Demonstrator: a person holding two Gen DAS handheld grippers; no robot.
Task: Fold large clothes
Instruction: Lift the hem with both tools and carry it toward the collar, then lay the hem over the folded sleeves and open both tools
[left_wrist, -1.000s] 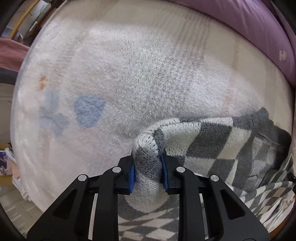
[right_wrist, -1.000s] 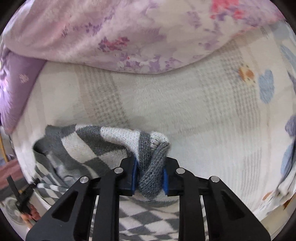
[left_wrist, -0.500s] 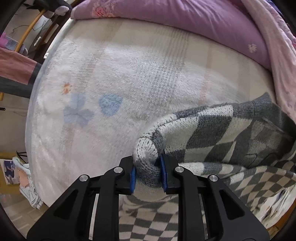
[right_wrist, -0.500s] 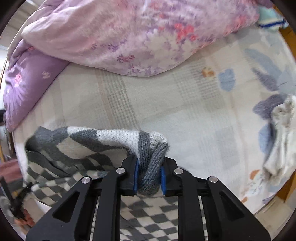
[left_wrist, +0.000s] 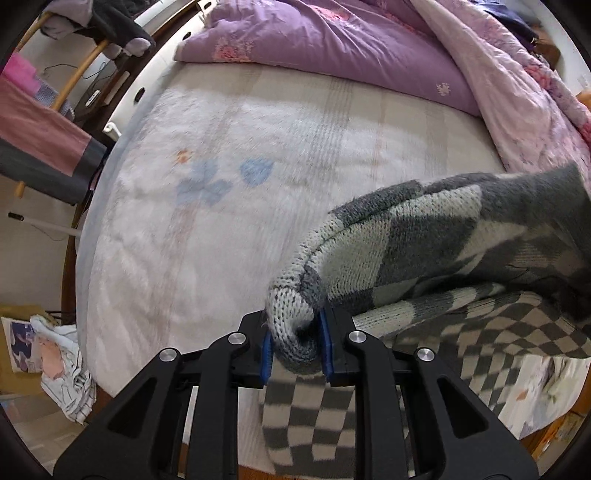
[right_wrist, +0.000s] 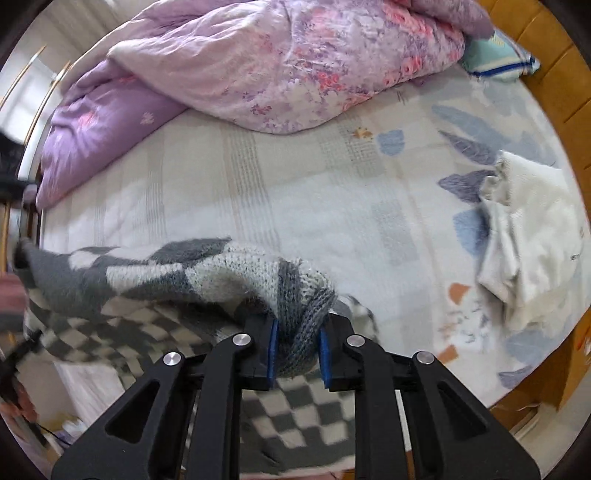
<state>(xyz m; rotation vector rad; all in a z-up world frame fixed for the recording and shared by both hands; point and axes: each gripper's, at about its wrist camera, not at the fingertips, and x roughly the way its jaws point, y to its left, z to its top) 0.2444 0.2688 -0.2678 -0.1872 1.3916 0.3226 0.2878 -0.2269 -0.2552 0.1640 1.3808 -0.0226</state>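
Note:
A grey and white checked knit sweater (left_wrist: 436, 243) hangs lifted above the bed, stretched between both grippers. My left gripper (left_wrist: 295, 345) is shut on a bunched corner of the sweater's knit edge, and the cloth runs off to the right and drapes down below the fingers. In the right wrist view the same sweater (right_wrist: 147, 273) stretches away to the left, and my right gripper (right_wrist: 297, 347) is shut on its other bunched corner. Both grippers point steeply down at the bed.
The bed carries a pale fleece blanket (left_wrist: 229, 192) with blue flower prints. A purple quilt (left_wrist: 332, 48) and a floral pink quilt (right_wrist: 295, 62) are heaped at the far side. A crumpled white garment (right_wrist: 524, 236) lies at the bed's right. Clutter sits on the floor (left_wrist: 55, 354) to the left.
Both grippers have risen well above the bed with the sweater still clamped. The sweater has lifted off the blanket, and much more of the bed and quilts now shows.

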